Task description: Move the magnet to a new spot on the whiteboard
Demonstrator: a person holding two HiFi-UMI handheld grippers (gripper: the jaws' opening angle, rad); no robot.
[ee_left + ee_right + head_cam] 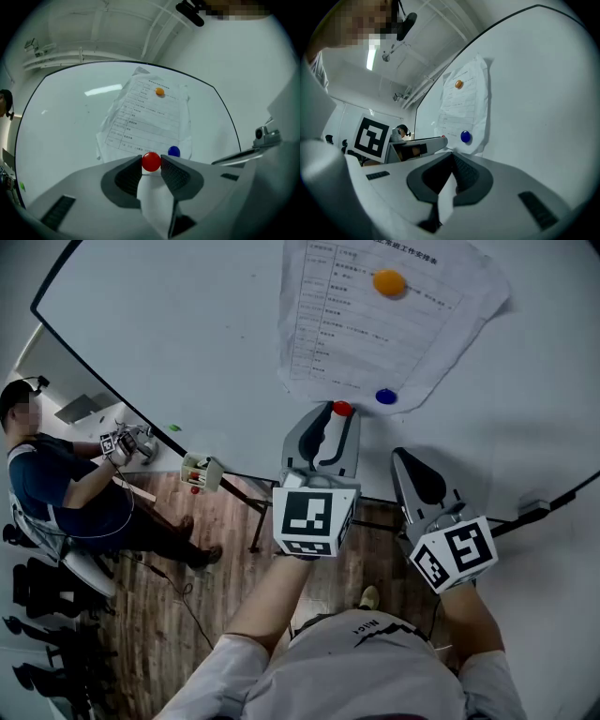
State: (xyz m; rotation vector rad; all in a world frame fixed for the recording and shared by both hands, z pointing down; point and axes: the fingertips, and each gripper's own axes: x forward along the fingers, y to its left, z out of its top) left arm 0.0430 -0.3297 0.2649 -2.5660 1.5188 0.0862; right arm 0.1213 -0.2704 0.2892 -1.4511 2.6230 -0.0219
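Since our left gripper (151, 165) clamps the red magnet (151, 161) by its round sides, lower centre, we judge it light, hard, slippery

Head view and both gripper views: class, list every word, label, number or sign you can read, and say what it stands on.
"Nice": on the person's shirt, small and only roughly legible.
Printed sheet on the whiteboard: a table of printed rows, too small and blurred to read in any view.
Two marker cubes: black-and-white square patterns only, no letters or numbers.
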